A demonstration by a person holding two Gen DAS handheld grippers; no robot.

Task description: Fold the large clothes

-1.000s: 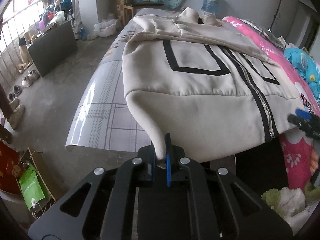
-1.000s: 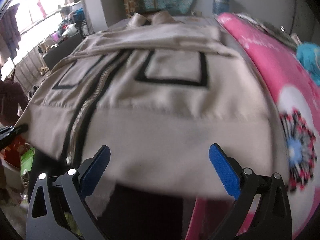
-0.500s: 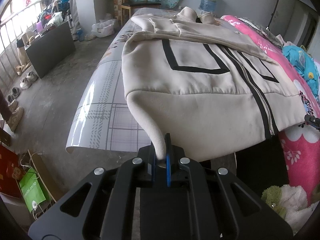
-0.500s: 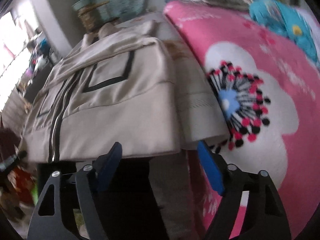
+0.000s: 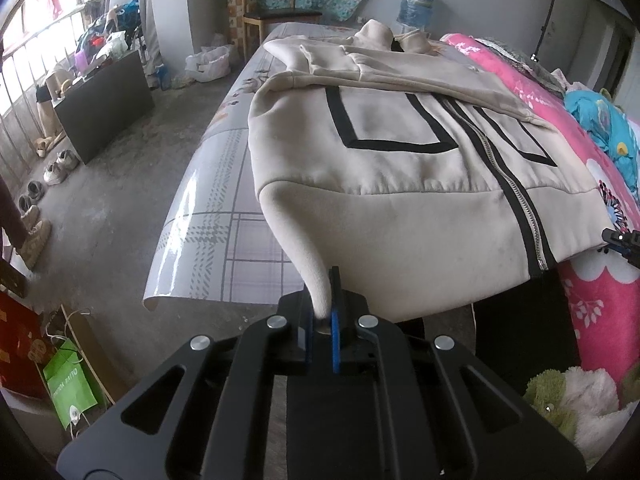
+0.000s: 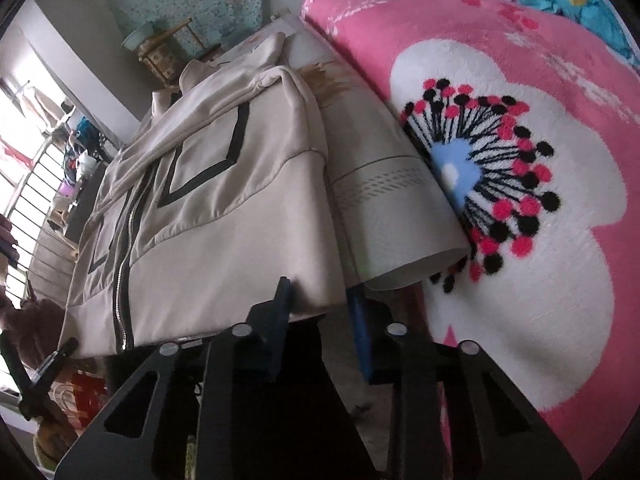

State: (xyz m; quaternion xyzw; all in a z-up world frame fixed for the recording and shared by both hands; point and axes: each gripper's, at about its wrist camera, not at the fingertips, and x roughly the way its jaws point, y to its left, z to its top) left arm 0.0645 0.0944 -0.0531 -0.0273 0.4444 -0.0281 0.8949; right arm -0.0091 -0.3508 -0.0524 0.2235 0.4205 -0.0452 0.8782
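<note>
A beige zip-up jacket [image 5: 400, 184] with black line trim lies spread flat, front up, on a desk covered by a glossy checked sheet [image 5: 208, 208]. The left hand-held gripper [image 5: 322, 316] is clenched on the jacket's near left hem corner, which rises in a peak into its blue pads. The right hand-held gripper [image 6: 320, 300] is closing around the near right hem corner (the edge seems to sit between the pads, though blur hides contact). A pink flowered blanket [image 6: 520, 160] lies just beside the jacket.
</note>
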